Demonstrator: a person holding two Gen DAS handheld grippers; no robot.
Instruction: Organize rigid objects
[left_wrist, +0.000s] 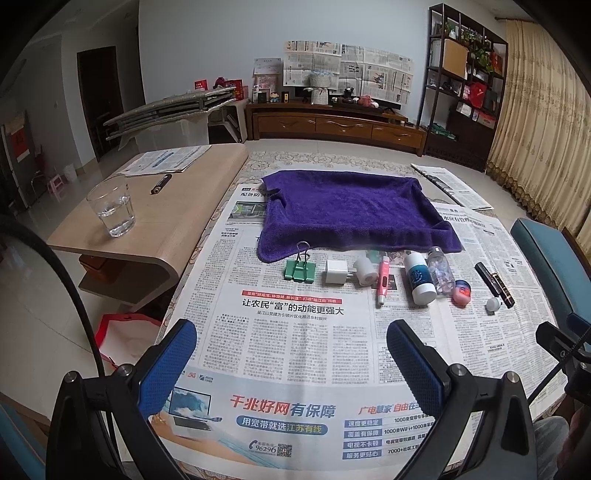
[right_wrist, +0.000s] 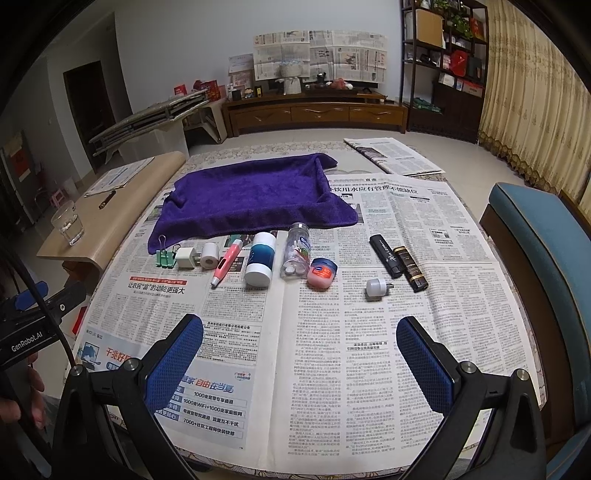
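A row of small objects lies on newspaper in front of a purple towel (left_wrist: 354, 210) (right_wrist: 251, 195): green binder clip (left_wrist: 300, 271) (right_wrist: 165, 257), white charger (left_wrist: 337, 273) (right_wrist: 185, 257), white roll (left_wrist: 365, 271) (right_wrist: 209, 255), pink pen (left_wrist: 382, 280) (right_wrist: 227, 266), white-blue bottle (left_wrist: 419, 278) (right_wrist: 260, 264), clear pill bottle (left_wrist: 441, 271) (right_wrist: 295, 254), pink jar (left_wrist: 461, 292) (right_wrist: 322, 272), white plug light (left_wrist: 493, 304) (right_wrist: 376, 286), two black sticks (left_wrist: 496, 284) (right_wrist: 397, 261). My left gripper (left_wrist: 291, 363) and right gripper (right_wrist: 299, 358) are open and empty, short of the row.
A wooden side table (left_wrist: 177, 192) at the left holds a glass (left_wrist: 112, 206), a pen and papers. A blue chair (right_wrist: 535, 236) stands at the right. More newspaper (right_wrist: 391, 155) lies behind. The left gripper's body shows in the right wrist view (right_wrist: 33, 321).
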